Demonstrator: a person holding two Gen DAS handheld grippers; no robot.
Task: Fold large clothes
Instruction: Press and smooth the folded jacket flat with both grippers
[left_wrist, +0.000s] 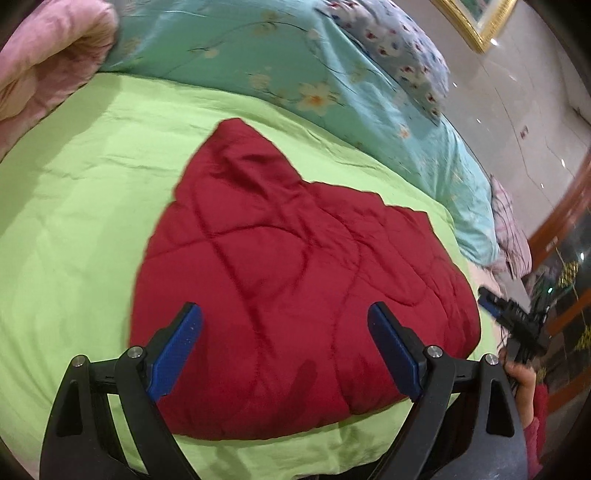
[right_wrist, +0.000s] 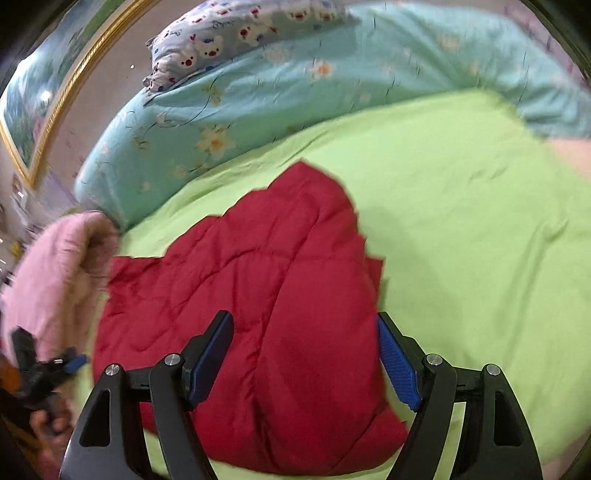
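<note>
Red quilted jacket (left_wrist: 295, 295) lies bundled on the green bed sheet (left_wrist: 74, 229), both the left gripper (left_wrist: 284, 347) and right gripper (right_wrist: 304, 358) hovering released above it, fingers spread, nothing grasped; best next to press the bundle flat and square its edges.

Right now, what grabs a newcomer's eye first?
A red quilted jacket, folded into a bundle, lies mid-frame on a lime green sheet. Both grippers, left and right, hang above it, fingers apart and empty. Behind lies a turquoise floral quilt.
</note>
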